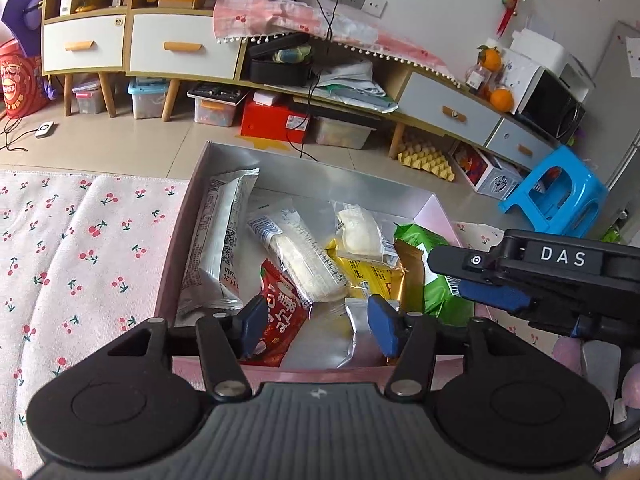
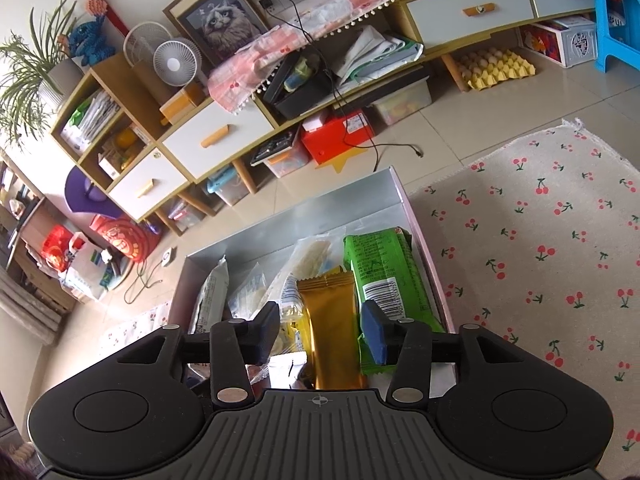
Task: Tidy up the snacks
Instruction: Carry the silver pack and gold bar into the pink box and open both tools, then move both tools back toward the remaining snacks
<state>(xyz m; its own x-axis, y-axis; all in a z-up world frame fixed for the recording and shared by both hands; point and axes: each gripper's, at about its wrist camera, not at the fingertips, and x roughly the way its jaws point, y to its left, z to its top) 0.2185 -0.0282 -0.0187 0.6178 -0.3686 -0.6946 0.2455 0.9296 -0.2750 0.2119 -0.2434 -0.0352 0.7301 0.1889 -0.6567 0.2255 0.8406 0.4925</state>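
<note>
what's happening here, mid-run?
A person is sorting snacks with two handheld grippers over a pink box on a cherry-print cloth. The box already holds several packets. The left gripper hangs open above a red packet and a silver one, gripping neither. The right gripper is open too, its fingers either side of a gold packet, beside a green one. Nothing is held.

Just ahead of the left tongs (image 1: 316, 326), whose pads are blue on black arms, a pink box (image 1: 176, 248) with a silvery inside holds a red packet (image 1: 280, 312), a yellow packet (image 1: 368, 276) and a white-and-grey wrapper (image 1: 220, 240). Between the right tongs (image 2: 320, 332) lies a gold sachet (image 2: 332, 320); beside it is a green packet (image 2: 380, 264). The cloth (image 2: 540, 240) is off-white with red cherries.
</note>
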